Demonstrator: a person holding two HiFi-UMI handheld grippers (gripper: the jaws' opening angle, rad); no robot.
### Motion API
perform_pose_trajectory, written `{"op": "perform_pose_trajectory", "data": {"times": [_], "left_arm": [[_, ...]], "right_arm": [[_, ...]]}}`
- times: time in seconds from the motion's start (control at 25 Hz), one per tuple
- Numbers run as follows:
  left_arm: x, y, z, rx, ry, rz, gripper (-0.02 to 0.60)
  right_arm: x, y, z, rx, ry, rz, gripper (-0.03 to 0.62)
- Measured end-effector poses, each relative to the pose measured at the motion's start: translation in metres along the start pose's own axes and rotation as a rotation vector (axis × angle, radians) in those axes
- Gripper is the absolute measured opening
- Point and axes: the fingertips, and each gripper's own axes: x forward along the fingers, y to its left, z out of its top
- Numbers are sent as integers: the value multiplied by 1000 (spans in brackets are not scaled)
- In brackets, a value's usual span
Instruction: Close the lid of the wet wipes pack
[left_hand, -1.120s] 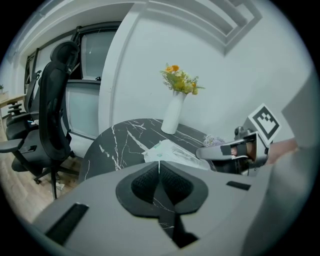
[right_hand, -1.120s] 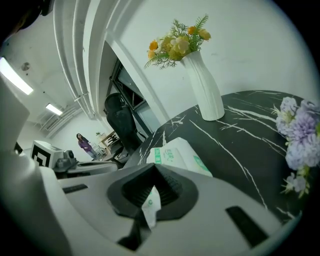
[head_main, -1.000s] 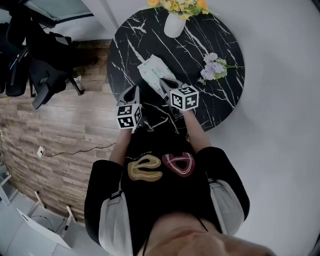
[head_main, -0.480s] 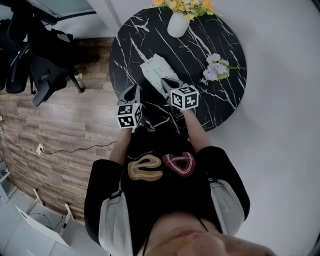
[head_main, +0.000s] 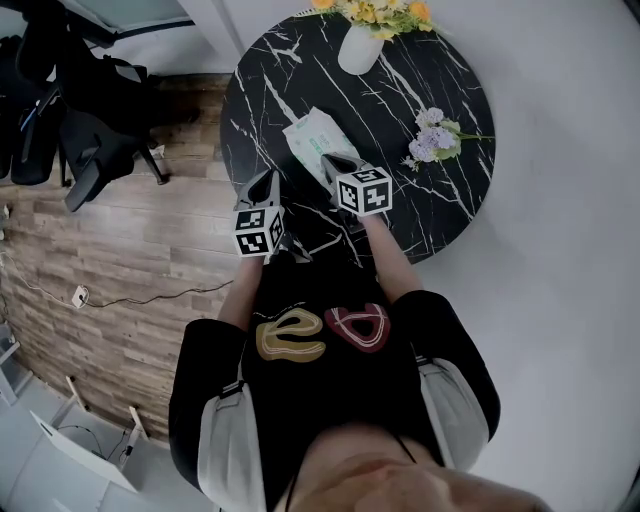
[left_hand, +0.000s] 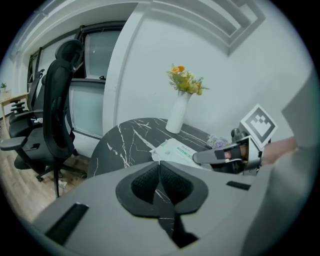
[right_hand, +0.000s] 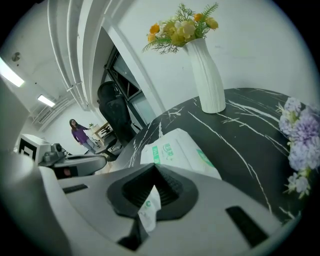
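Head view: round worktop (head_main: 440, 200), black stone veined white, its far rim cut off by the frame; wet wipes pack (head_main: 310, 138), soft white film with green print, lies flat near the worktop's near-left edge; right tongs (head_main: 333, 160) reach over the pack's near end, tips hard to make out here; left tongs (head_main: 266, 183) hover beside the worktop's edge, apart from the pack; white ribbed vase (head_main: 360, 50) at the far side, yellow flowers in it; loose purple sprig (head_main: 430, 135) lying to the right.

Left gripper view: ribbed dark pads pressed together, nothing between; pack seen past them, partly hidden by the other tongs.

Right gripper view: pads closed on a thin white lid flap (right_hand: 149, 210), green mark on it, limp and hanging below the pads; pack's body just ahead; where the flap joins the pack is hidden.
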Motion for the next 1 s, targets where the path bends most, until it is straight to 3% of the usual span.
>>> {"op": "perform_pose_trajectory", "data": {"times": [0.28, 0.64, 1.0], "left_arm": [[2, 0, -1, 3, 4, -14, 21], [4, -1, -4, 1, 9, -21, 21], [1, 4, -6, -8, 10, -18, 21]], "right_arm": [[6, 2, 0, -72, 73, -52, 11], [13, 7, 4, -138, 136, -57, 11], [19, 5, -1, -147, 181, -88, 11]]}}
